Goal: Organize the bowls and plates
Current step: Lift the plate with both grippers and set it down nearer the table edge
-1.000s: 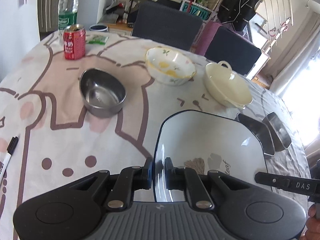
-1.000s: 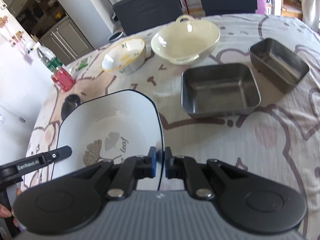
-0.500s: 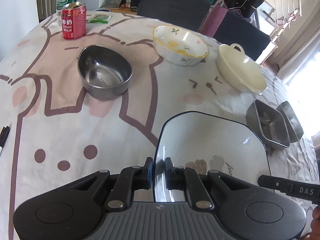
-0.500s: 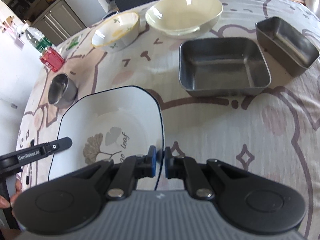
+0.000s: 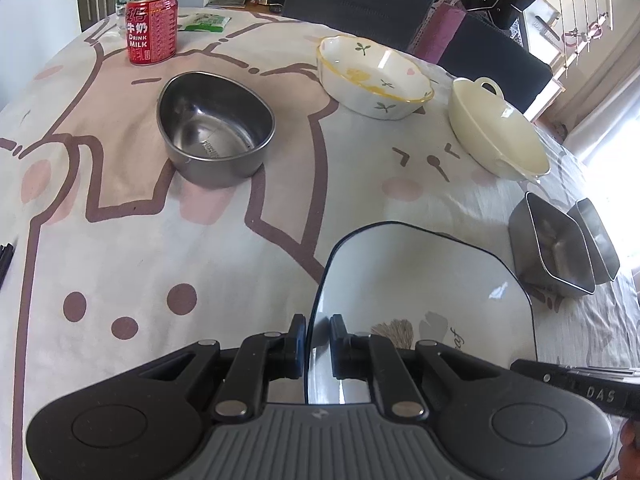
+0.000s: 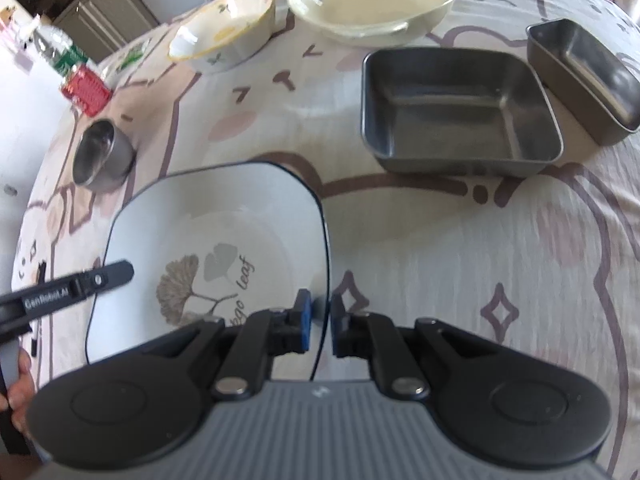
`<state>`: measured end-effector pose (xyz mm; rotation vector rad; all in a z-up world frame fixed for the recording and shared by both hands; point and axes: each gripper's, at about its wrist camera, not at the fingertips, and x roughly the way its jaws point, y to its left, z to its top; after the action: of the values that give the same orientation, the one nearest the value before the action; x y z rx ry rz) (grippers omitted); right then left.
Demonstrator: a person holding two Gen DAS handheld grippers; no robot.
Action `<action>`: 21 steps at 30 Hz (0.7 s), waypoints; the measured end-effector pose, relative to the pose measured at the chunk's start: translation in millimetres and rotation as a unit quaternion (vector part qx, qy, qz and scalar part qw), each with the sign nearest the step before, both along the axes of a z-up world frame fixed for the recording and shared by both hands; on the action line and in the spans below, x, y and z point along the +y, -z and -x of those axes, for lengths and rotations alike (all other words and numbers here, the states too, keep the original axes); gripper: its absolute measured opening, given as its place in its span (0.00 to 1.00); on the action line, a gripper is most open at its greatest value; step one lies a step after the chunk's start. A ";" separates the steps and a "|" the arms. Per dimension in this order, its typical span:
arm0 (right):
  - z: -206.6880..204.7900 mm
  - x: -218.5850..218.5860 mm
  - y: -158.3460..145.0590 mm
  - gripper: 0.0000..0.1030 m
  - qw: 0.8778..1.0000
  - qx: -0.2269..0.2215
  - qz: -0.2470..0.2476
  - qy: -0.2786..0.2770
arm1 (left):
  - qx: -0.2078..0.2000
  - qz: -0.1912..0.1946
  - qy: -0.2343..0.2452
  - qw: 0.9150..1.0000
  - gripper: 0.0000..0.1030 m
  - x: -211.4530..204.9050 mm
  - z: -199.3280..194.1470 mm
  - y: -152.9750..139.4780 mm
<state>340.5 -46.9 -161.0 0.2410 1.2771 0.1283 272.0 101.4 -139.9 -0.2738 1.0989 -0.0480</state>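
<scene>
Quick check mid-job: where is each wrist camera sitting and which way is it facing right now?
Left wrist: on the left gripper, angled down across the table; a fingertip shows bottom right.
Right wrist: on the right gripper, angled down; a hand shows bottom left.
Shared: the white plate gripped at opposite rims, round steel bowl, both ceramic bowls.

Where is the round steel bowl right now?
In the left wrist view the steel bowl stands on the tablecloth at upper left, below the red can and left of the floral dish.
</scene>
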 end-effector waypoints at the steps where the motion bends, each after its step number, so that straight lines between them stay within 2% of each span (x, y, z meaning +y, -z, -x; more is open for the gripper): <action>1: 0.2 1.8 1.4 0.12 1.000 0.003 0.004 -0.004 | 0.000 0.000 0.001 1.000 0.13 -0.7 -0.2 0.1; 21: 2.6 6.6 4.3 0.13 1.000 0.003 0.012 -0.022 | 0.025 -0.023 0.034 0.999 0.12 -1.2 12.6 0.7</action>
<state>337.9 -40.3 -165.3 0.1927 1.2890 0.1509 259.4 100.1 -140.6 -0.1962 1.1579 -0.0766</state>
